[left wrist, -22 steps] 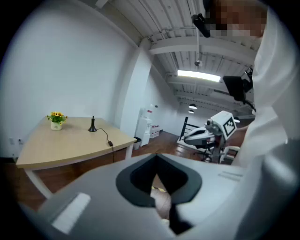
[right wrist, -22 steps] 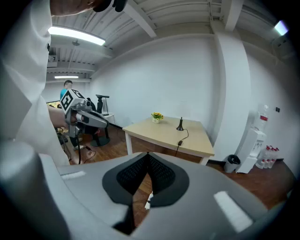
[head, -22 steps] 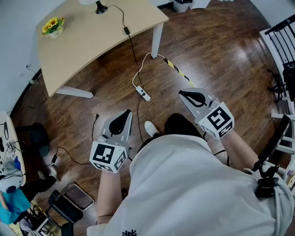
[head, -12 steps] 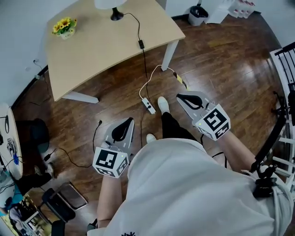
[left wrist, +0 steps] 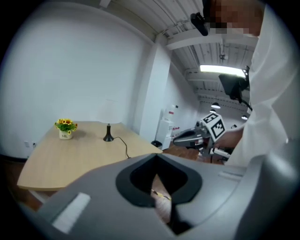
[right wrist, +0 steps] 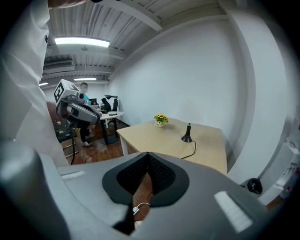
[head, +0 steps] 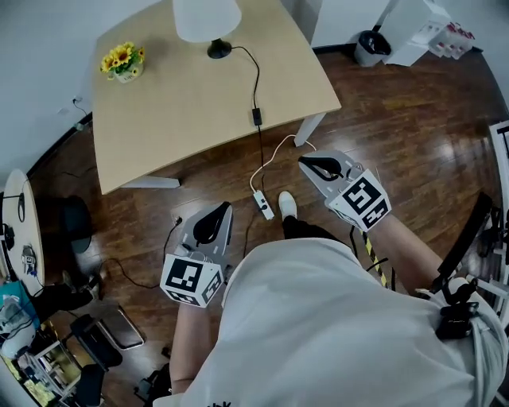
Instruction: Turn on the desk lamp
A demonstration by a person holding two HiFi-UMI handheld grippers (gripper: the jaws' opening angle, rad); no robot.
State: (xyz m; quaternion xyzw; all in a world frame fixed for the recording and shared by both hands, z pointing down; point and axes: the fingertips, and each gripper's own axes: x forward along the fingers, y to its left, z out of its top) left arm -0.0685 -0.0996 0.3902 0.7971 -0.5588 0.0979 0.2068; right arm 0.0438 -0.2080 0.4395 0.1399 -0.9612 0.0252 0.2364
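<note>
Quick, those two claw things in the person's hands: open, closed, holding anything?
Left gripper: closed, jaws together, holding nothing.
Right gripper: closed, jaws together, holding nothing.

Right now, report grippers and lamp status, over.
Left gripper and right gripper shut, empty, short of the table. Desk lamp at far edge, untouched. Only its cord crosses the tabletop.

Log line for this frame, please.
left claw: shut, empty | right claw: shut, empty | desk lamp: on desk, untouched | both claws: over floor, short of desk
</note>
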